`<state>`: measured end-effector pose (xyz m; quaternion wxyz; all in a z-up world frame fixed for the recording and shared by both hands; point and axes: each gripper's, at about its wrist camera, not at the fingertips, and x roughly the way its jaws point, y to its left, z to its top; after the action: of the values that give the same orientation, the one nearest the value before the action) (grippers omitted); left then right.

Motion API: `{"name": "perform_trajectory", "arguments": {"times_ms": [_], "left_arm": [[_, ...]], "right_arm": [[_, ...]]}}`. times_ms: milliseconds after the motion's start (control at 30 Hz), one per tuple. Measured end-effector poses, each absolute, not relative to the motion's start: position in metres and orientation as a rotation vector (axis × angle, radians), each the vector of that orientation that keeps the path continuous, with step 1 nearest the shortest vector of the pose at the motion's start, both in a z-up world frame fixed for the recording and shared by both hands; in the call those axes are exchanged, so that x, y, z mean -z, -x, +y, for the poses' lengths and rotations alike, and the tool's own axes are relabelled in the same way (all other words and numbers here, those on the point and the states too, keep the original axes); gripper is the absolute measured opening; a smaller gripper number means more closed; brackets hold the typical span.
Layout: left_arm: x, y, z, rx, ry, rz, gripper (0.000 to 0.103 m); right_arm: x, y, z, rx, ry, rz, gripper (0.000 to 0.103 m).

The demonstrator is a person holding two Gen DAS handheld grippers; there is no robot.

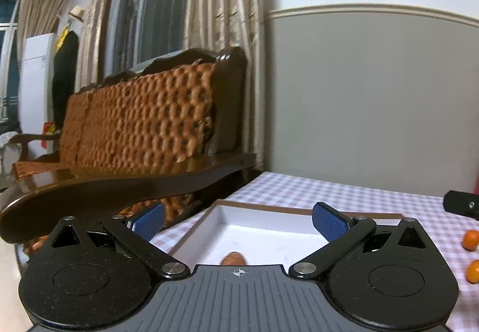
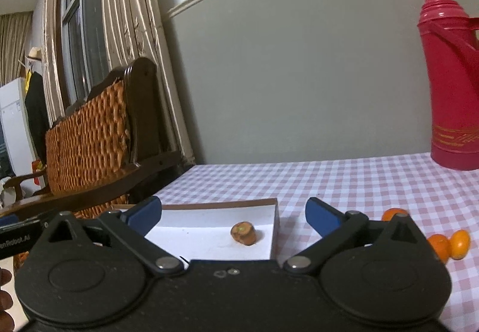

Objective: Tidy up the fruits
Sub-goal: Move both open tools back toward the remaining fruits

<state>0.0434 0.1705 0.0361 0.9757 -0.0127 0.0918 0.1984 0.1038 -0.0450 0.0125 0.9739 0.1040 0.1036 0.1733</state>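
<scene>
Carrot stub [image 2: 244,233] lying in white box [image 2: 209,245], long axis level, cut end facing camera-left; left gripper [image 1: 238,222] and right gripper [image 2: 233,216] spread wide, empty.

Both views are taken from low over a table covered with a pink-and-white checked cloth [image 2: 344,182], each aimed nearly level toward a grey-and-white wall. The left wrist view is set close above the shallow white cardboard tray [image 1: 257,230], whose near part is hidden by the camera's own mount. The right wrist view is placed slightly further right, so the tray [image 2: 209,236] lies left of centre. Shared by both are the tray, the dark wooden bench with a woven orange cushion [image 1: 140,113] and the beige striped curtain [image 2: 137,41].
</scene>
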Motion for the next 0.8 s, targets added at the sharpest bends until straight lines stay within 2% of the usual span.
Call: {"name": "perform_trajectory", "arguments": {"times_ms": [333, 700, 800], "left_arm": [[-0.032, -0.04, 0.108, -0.213, -0.035, 0.189, 0.103], [-0.015, -0.04, 0.027, -0.026, -0.074, 0.245, 0.103], [-0.012, -0.044, 0.009, 0.014, -0.095, 0.256, 0.103]], "right_arm": [[-0.017, -0.065, -0.098, -0.3, -0.233, 0.109, 0.097], [-0.008, -0.051, -0.157, -0.135, -0.256, 0.231, 0.097], [-0.002, -0.045, -0.172, -0.11, -0.243, 0.26, 0.092]]}}
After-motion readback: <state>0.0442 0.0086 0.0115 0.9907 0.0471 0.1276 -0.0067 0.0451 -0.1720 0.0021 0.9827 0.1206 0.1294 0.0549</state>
